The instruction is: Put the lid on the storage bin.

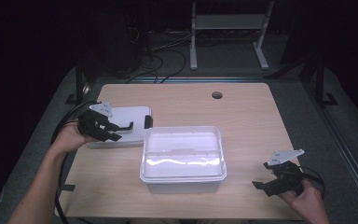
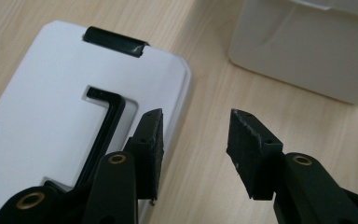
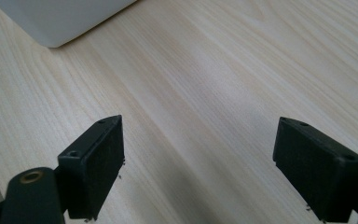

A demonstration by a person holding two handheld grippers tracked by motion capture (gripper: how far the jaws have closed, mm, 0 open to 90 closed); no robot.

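Both claws, left (image 1: 114,132) and right (image 1: 265,179), gaped empty; the left, overhanging the white lid (image 1: 133,116), risked shoving it off the worktop (image 1: 242,112).

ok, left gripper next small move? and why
Probably shift the left gripper sideways over the white lid so its open jaws straddle the black handle, then close. Right now one jaw sits at the lid's edge and the other over bare table, so closing would catch nothing. The right gripper is open, resting off to the side.

White lidless bin (image 1: 183,161) mid-table; flat white lid (image 1: 121,125) beside its left.
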